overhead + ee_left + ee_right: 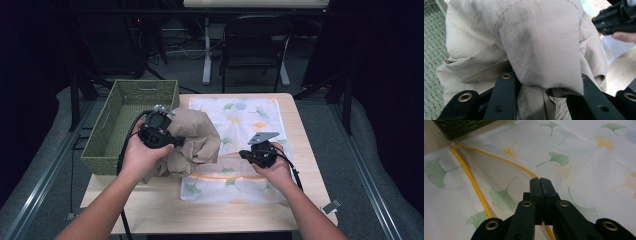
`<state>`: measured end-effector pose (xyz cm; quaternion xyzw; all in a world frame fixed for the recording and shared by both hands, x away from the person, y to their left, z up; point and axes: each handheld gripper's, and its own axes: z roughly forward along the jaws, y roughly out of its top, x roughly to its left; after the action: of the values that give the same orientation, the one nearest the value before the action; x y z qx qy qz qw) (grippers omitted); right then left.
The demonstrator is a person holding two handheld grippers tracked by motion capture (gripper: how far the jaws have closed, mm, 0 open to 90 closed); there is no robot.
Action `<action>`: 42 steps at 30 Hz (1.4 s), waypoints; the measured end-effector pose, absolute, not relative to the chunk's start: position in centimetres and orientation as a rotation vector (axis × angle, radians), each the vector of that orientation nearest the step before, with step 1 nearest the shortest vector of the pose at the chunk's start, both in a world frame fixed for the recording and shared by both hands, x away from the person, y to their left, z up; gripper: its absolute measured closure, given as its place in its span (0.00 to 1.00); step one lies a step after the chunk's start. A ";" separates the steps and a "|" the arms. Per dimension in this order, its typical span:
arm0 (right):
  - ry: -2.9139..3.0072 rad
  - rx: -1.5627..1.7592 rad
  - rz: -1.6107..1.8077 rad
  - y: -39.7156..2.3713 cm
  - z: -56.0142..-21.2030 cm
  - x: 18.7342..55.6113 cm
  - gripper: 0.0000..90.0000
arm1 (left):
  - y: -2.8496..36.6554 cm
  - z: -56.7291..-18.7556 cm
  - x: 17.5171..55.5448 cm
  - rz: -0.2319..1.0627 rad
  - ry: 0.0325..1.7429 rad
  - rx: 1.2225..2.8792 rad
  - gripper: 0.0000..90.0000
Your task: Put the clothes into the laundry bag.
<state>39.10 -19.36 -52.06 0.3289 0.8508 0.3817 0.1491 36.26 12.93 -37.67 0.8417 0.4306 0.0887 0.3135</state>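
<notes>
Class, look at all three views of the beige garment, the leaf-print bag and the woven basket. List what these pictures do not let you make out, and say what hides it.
- Left gripper, left gripper view: the beige garment covers its jaw tips.
- Leaf-print bag, high view: the garment hides its near left corner.
- Woven basket, high view: its near inner wall blocks part of the floor.
- Right gripper: the jaws meet at the yellow trim; whether they pinch it is unclear.

The high view looks forward and down on the table (150,210) from above the person's side. The left gripper view sits close against the beige cloth (536,42), with the basket (431,50) beside it. The right gripper view looks low along the leaf-print bag (584,165), which the high view shares (250,112).
</notes>
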 end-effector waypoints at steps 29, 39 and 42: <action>2.370 0.962 1.147 -18.1 -47.0 41.7 1.00 | 11.0 -39.4 31.1 0.195 1.026 2.216 0.77; 2.361 0.961 1.155 -17.9 -46.5 41.7 1.00 | 9.2 -41.3 30.3 0.141 0.988 2.227 0.78; 2.362 0.964 1.157 -17.9 -46.4 41.8 1.00 | 8.7 -41.8 30.3 0.125 0.972 2.233 0.78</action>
<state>41.77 -17.93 -46.40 0.3392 0.8310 0.4070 0.1695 30.26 8.67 -41.81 0.8597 0.3741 0.0481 0.3444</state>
